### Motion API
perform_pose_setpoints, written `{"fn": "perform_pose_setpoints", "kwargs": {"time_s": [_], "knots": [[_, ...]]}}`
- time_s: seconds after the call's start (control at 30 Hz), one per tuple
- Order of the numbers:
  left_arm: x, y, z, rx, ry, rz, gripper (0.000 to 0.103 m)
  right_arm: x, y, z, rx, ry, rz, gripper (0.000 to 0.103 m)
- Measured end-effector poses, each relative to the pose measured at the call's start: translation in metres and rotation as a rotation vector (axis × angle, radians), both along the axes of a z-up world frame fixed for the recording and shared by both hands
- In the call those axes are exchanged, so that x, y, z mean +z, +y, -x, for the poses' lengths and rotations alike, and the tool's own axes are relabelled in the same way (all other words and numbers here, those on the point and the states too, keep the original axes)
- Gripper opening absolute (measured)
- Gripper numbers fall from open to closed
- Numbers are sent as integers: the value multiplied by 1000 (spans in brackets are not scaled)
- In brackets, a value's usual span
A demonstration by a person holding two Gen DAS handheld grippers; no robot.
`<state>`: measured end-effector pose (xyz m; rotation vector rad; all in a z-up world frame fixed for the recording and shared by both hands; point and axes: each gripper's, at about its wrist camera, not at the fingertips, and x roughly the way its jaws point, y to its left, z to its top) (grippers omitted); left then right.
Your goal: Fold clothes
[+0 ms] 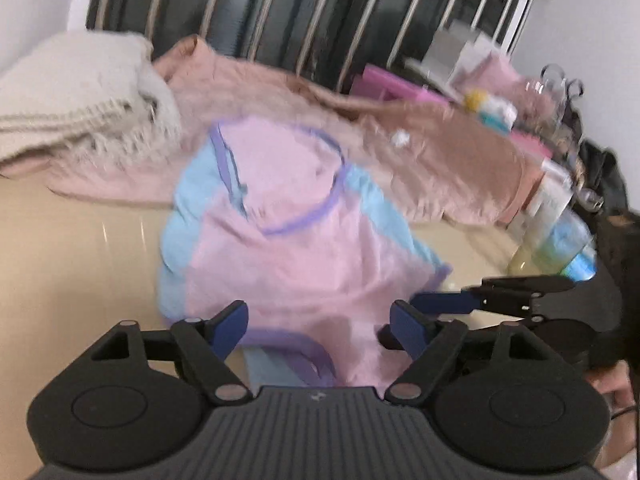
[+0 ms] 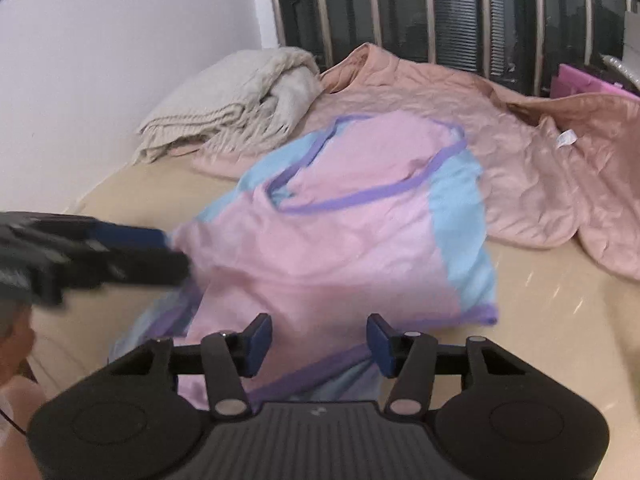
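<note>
- Left wrist view: the left gripper (image 1: pixel 318 330) has its blue pads spread, released, with the shirt's (image 1: pixel 288 240) hem lying between and under them, no pad pressing cloth.
- Right gripper (image 2: pixel 319 344) likewise stands apart over the hem, nothing pinched.
- Shirt: soft pink body, light blue side panels, purple binding at neck and hem; it lies rumpled at the near middle of the glossy beige table (image 2: pixel 560 320), its lower edge hidden behind the gripper bodies.
- Both pictures are smeared, so folds are hard to read.
- Jacket (image 2: pixel 520 168): quilted, dusty pink, spread along the far edge, touching the shirt's top; a white tag shows on it.
- Blanket (image 2: pixel 240 104): cream knit with a fringe, folded in the far left corner by the wall.
- Clutter (image 1: pixel 560 208) at the far right corner: bottles, pink boxes, too blurred to name contents.
- Barred dark window (image 2: pixel 440 12) behind.
</note>
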<state>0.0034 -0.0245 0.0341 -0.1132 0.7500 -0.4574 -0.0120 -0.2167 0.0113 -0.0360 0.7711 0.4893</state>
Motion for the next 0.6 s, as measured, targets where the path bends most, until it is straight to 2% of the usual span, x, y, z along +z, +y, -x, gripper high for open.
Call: {"fn": "perform_pose_setpoints", "kwargs": {"time_s": [0.03,0.07,0.1,0.2,0.33,0.5,0.57,0.6], "knots": [[-6,-6,-1,-8,12,-14,28,-2,2,3,3,-23,23,39],[-10,-10,-4,-16,24,-28,7,-3,1,4,10,-41,54,24],[-12,-11,-6,-17,35,-32,0,-3,0,4,14,-53,75,5],[-8,-11,-9,-8,29,2,0,3,1,4,20,-86,58,1],[17,-5,-19,40,-19,57,0,27,9,-3,12,-166,38,1],[43,9,-52,166,-102,158,0,44,11,-43,-73,-235,9,0],[47,10,-72,223,-146,178,4,49,19,-70,-122,-252,19,1],[45,12,-76,228,-125,168,7,47,20,-85,-147,-246,22,3]]}}
